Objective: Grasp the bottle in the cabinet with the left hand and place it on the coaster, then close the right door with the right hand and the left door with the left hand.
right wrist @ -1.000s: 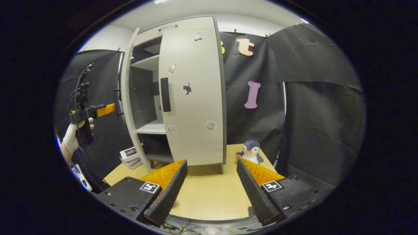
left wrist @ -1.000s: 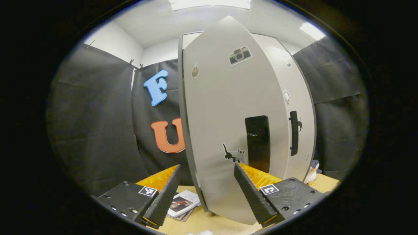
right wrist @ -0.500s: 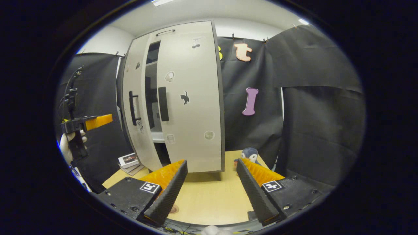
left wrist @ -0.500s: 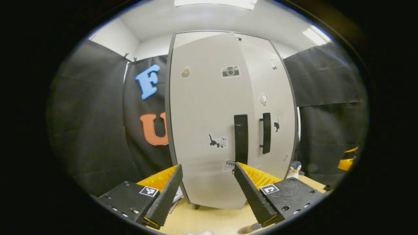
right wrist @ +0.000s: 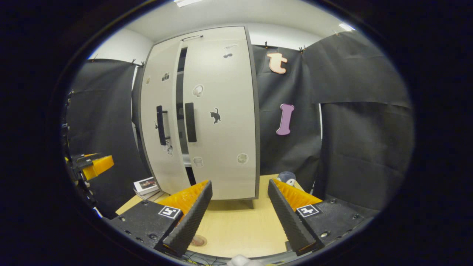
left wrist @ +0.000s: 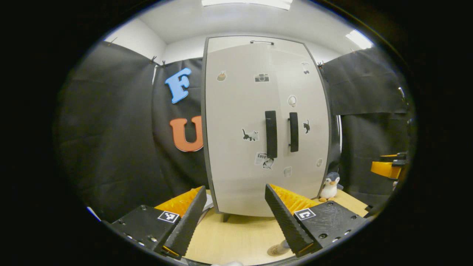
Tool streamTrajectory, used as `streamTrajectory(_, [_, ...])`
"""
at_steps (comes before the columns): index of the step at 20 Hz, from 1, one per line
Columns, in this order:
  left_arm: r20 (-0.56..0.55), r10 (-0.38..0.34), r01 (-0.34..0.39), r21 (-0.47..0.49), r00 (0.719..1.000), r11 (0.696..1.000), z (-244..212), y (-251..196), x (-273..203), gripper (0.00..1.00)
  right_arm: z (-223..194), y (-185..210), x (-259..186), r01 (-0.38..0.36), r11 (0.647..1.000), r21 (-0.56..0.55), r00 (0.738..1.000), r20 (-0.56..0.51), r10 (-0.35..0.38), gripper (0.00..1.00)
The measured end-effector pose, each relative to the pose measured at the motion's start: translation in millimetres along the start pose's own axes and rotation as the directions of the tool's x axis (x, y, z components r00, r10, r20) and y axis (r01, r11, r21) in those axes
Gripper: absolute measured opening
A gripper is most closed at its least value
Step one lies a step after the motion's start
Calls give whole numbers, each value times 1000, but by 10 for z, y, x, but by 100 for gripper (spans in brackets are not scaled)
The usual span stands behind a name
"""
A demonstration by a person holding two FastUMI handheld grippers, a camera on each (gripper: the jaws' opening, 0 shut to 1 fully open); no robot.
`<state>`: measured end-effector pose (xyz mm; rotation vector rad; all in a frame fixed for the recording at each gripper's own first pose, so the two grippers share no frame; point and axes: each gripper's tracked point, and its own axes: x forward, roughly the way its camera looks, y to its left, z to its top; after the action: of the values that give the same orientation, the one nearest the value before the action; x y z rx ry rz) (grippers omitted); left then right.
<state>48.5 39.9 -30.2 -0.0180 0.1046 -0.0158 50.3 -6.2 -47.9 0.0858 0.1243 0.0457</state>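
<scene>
In the left gripper view the left gripper [left wrist: 234,218], its fingers spread apart and empty, faces the tall grey cabinet [left wrist: 236,184] at frame centre; its left door [left wrist: 236,122] and right door [left wrist: 306,111] look closed. In the right gripper view the right gripper [right wrist: 239,218] is also released, and a dark gap shows between the doors. I cannot tell where the bottle is.

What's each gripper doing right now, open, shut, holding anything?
Left gripper: open, holding nothing.
Right gripper: open, holding nothing.

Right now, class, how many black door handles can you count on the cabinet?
2. The left door's handle and the right door's handle stand upright side by side near the middle of the cabinet, one on each door. No others are visible.
</scene>
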Motion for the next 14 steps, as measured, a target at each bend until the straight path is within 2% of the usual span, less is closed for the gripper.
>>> streamTrajectory(2, [3, 15, -15, 2, 1000, 1000, -11, 64, -40, 97, 19, 50, -3, 0, 1000, -6, 1000, 8, 0, 99])
streamTrajectory(3, [8, 15, -15, 2, 1000, 1000, 4, 77, -47, 98, 25, 71, 2, 0, 1000, -11, 1000, 7, 0, 96])
streamTrajectory(4, [10, 14, -14, -2, 1000, 1000, 9, 83, -50, 97, 27, 89, 8, -1, 1000, -12, 1000, 7, 1, 99])
streamTrajectory(11, [26, 15, -15, -1, 1000, 1000, 57, 151, -80, 98, 68, 182, -42, 1, 1000, -24, 1000, 19, -1, 99])
streamTrajectory(12, [29, 14, -14, 1, 999, 1000, 59, 144, -88, 98, 65, 182, -41, 3, 1000, -24, 1000, 20, -2, 96])
streamTrajectory(14, [30, 7, -7, -4, 1000, 1000, 63, 122, -104, 97, 71, 195, -62, 4, 1000, -22, 1000, 22, -4, 96])
